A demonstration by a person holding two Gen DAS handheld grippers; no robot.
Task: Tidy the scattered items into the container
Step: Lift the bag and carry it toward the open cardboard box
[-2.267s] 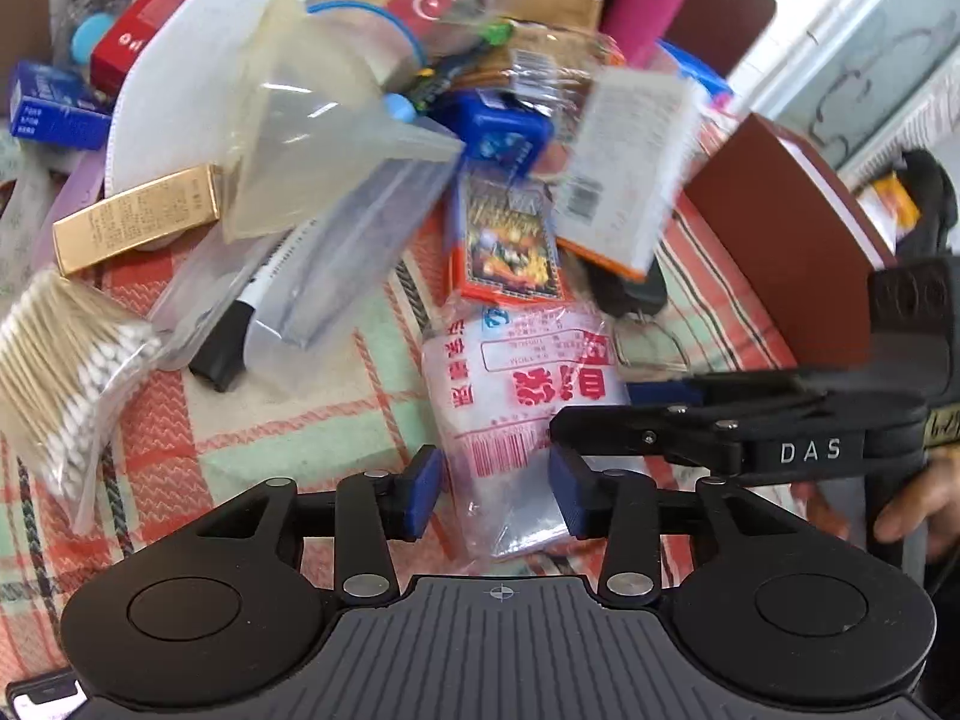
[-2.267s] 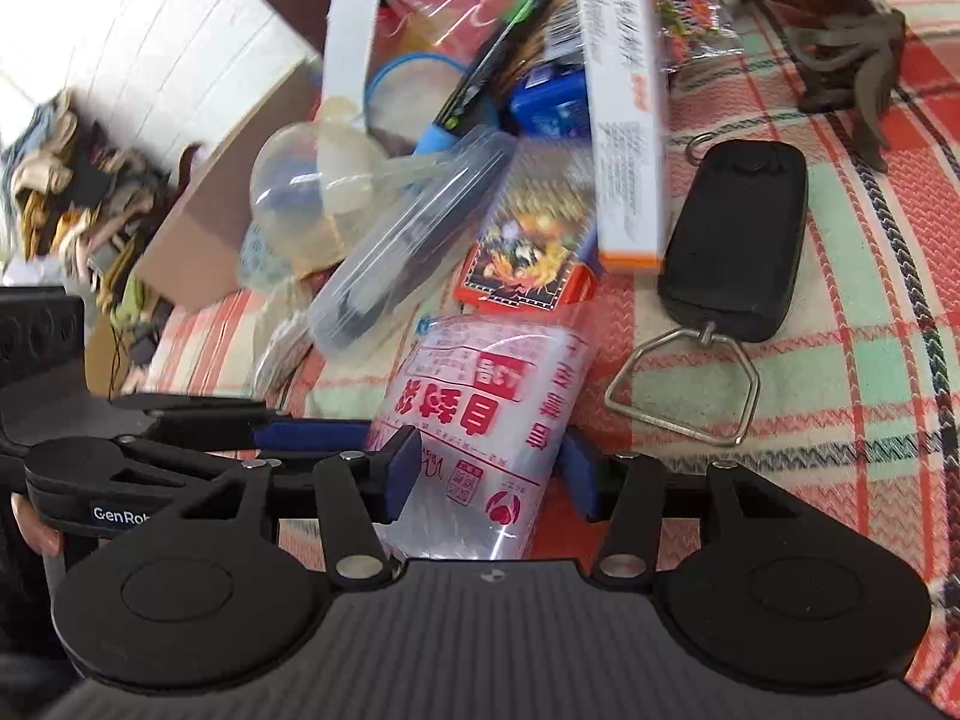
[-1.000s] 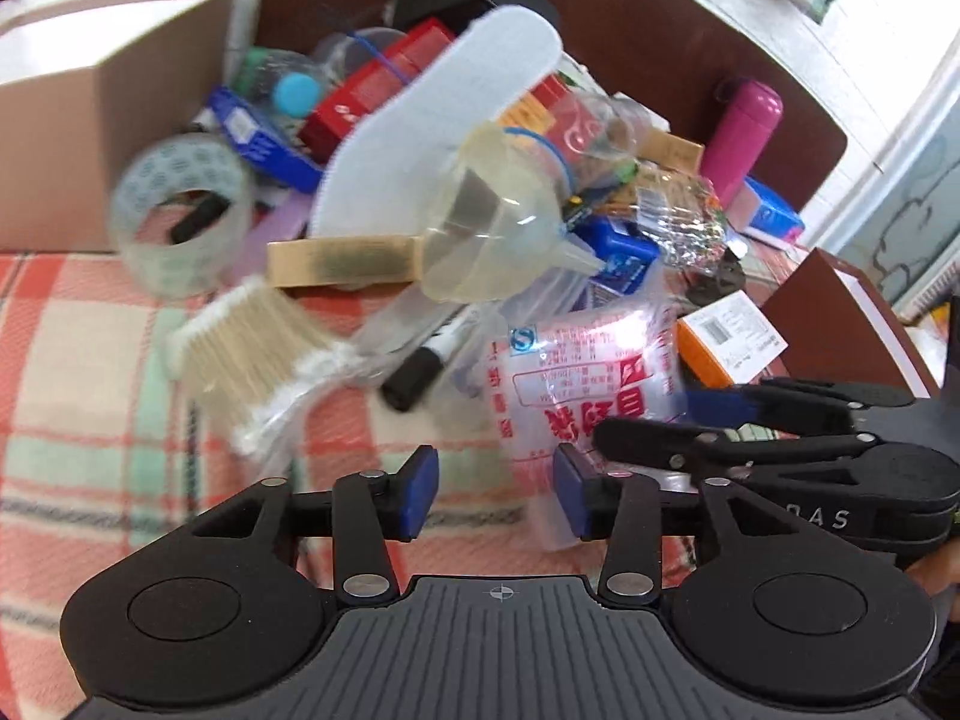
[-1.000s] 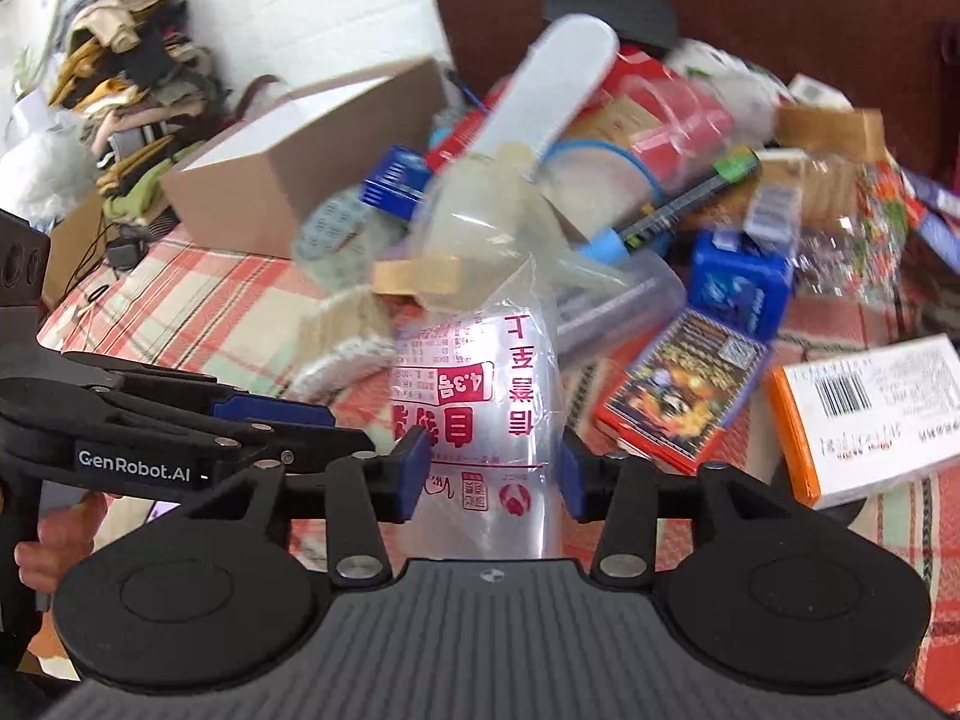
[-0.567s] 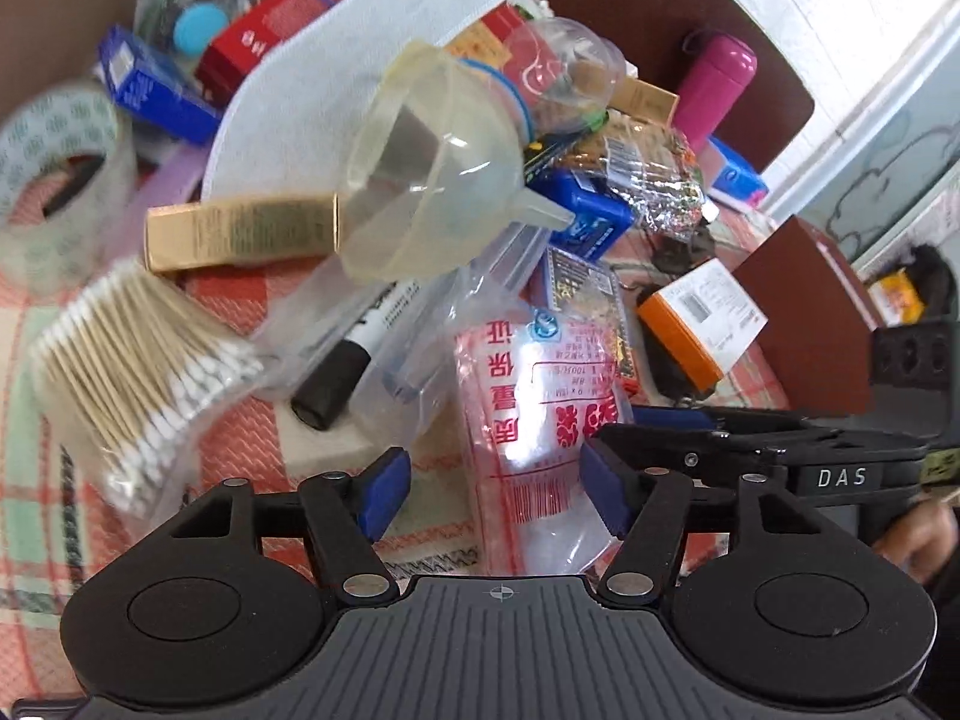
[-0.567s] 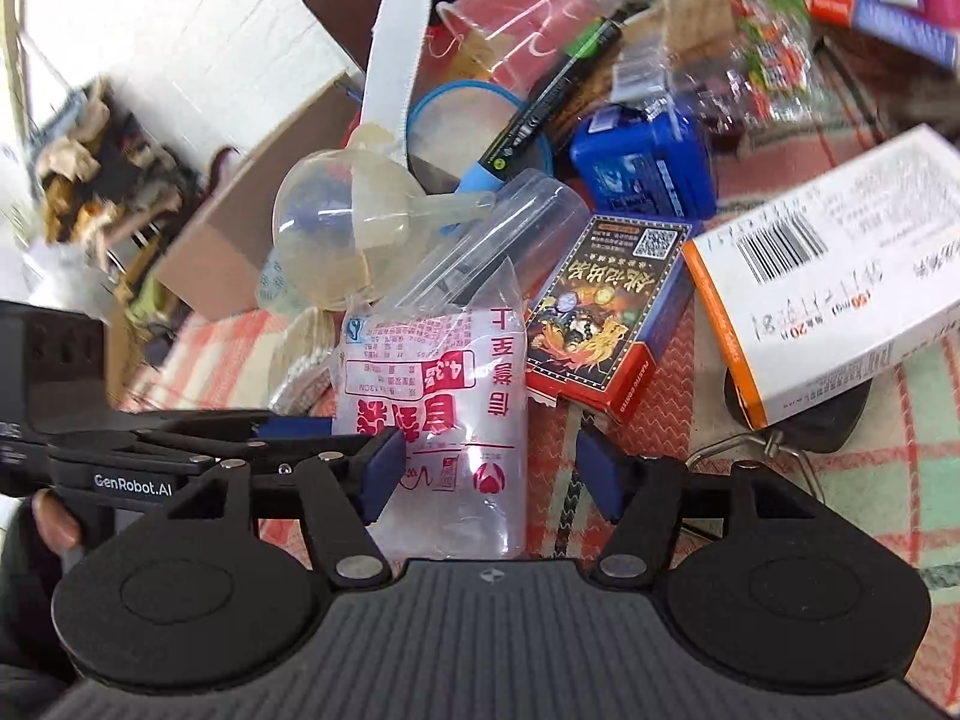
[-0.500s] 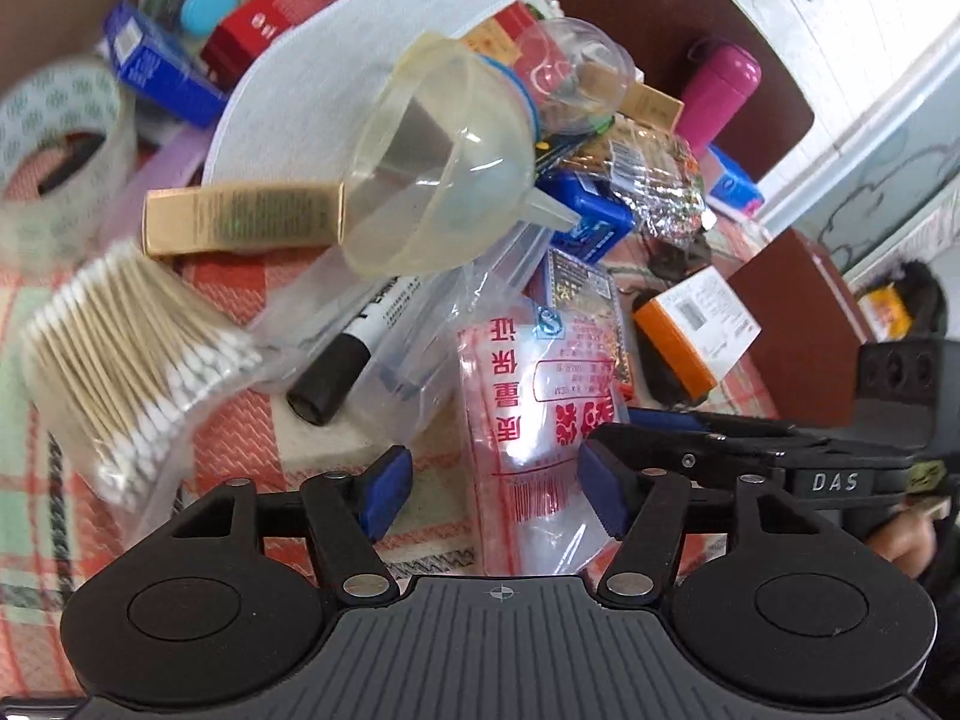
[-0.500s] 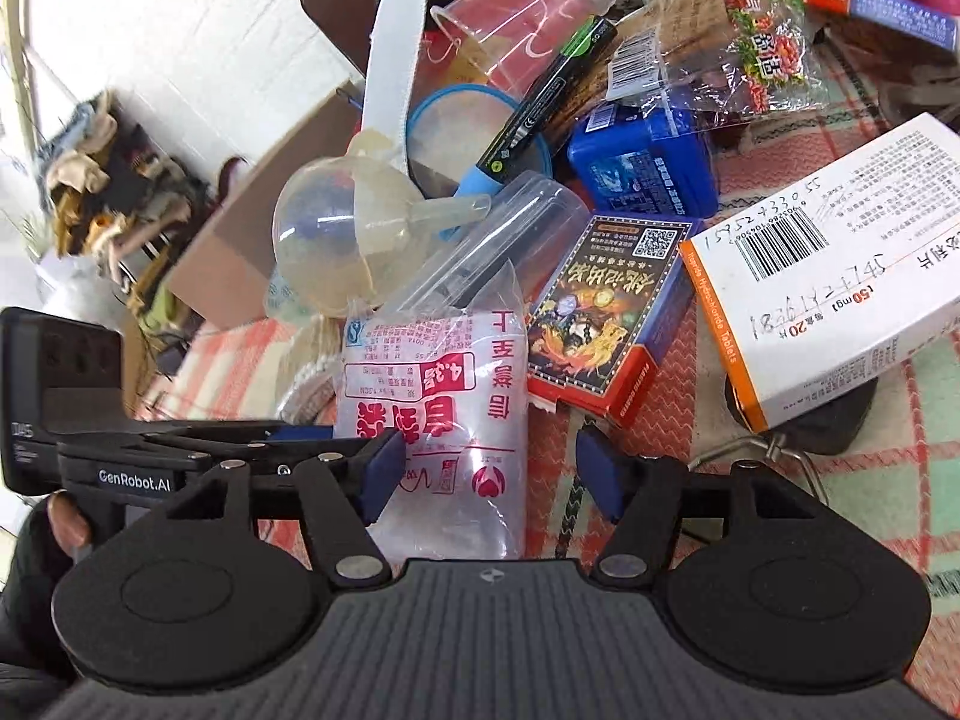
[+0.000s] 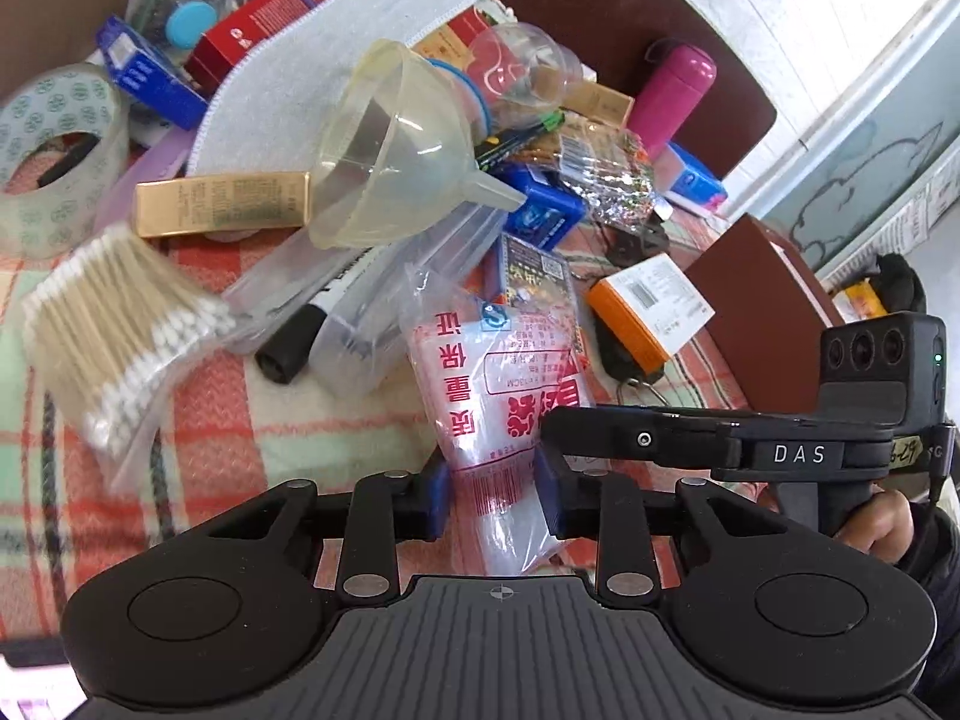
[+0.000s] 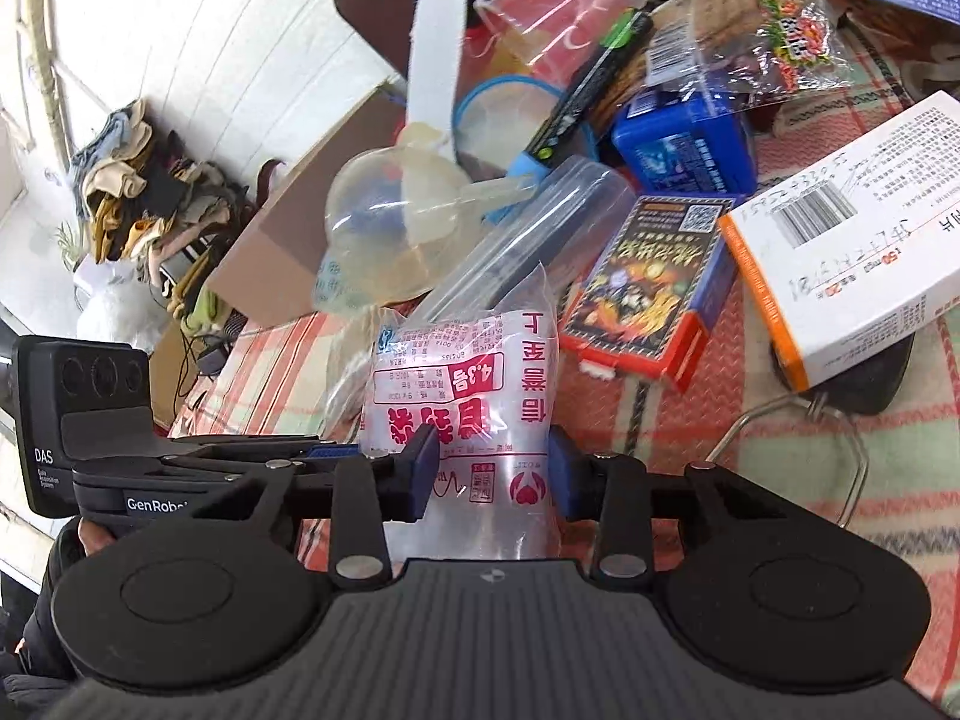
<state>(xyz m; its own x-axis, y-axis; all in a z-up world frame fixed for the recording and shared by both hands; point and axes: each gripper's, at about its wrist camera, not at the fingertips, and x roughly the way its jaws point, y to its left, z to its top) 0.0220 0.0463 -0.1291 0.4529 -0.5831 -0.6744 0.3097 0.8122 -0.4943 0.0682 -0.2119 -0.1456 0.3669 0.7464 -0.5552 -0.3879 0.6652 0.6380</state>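
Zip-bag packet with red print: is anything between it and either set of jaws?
No. The packet of zip bags already sits between the blue pads of both the left gripper and right gripper; nothing visible intervenes.

- The tape roll (image 9: 45, 144) is cut by the left frame edge.
- The black scale (image 10: 864, 375) lies mostly hidden under the white-and-orange box (image 10: 840, 240).
- The marker (image 9: 297, 339) is partly covered by clear plastic.
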